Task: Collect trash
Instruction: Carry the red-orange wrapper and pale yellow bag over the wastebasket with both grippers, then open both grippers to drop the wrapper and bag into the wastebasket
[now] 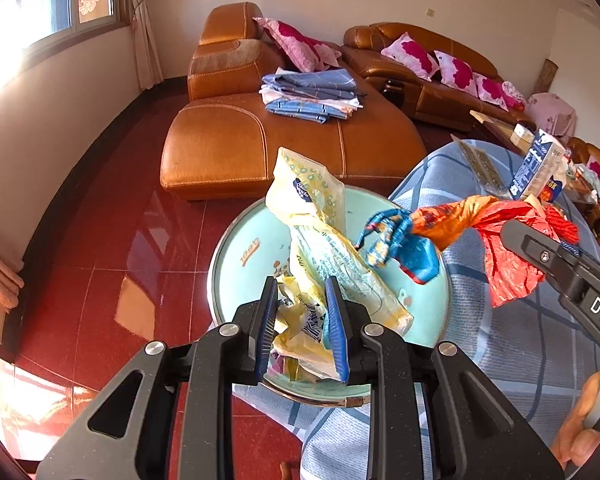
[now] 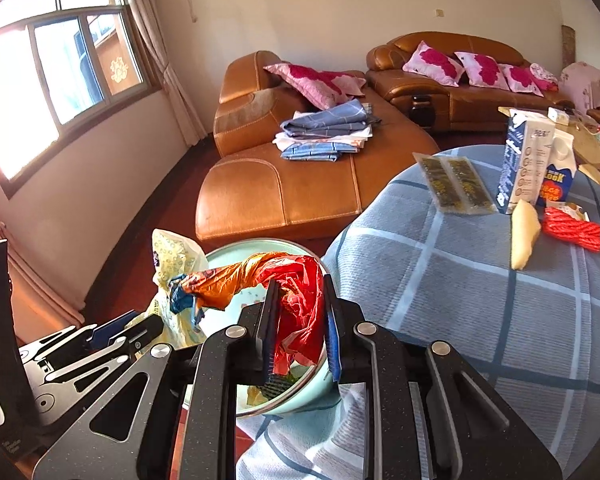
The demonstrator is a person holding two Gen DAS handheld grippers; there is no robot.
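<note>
My left gripper (image 1: 302,288) is shut on a crumpled yellow plastic bag (image 1: 320,232) that rises over a pale green basin (image 1: 236,248). My right gripper (image 2: 298,292) is shut on a red and orange wrapper (image 2: 292,284) whose twisted end, with a blue tip (image 2: 182,294), hangs over the basin (image 2: 228,254). In the left wrist view the wrapper (image 1: 460,220) stretches from the right gripper (image 1: 556,256) across the basin. The yellow bag (image 2: 172,260) also shows in the right wrist view, beside the left gripper (image 2: 100,336).
A table with a blue checked cloth (image 2: 480,280) holds a milk carton (image 2: 528,156), two dark sachets (image 2: 452,186), a pale wedge (image 2: 524,232) and red cord (image 2: 572,226). An orange leather sofa (image 2: 300,184) with folded cloths (image 2: 328,132) stands behind. Red tiled floor (image 1: 100,280) lies below.
</note>
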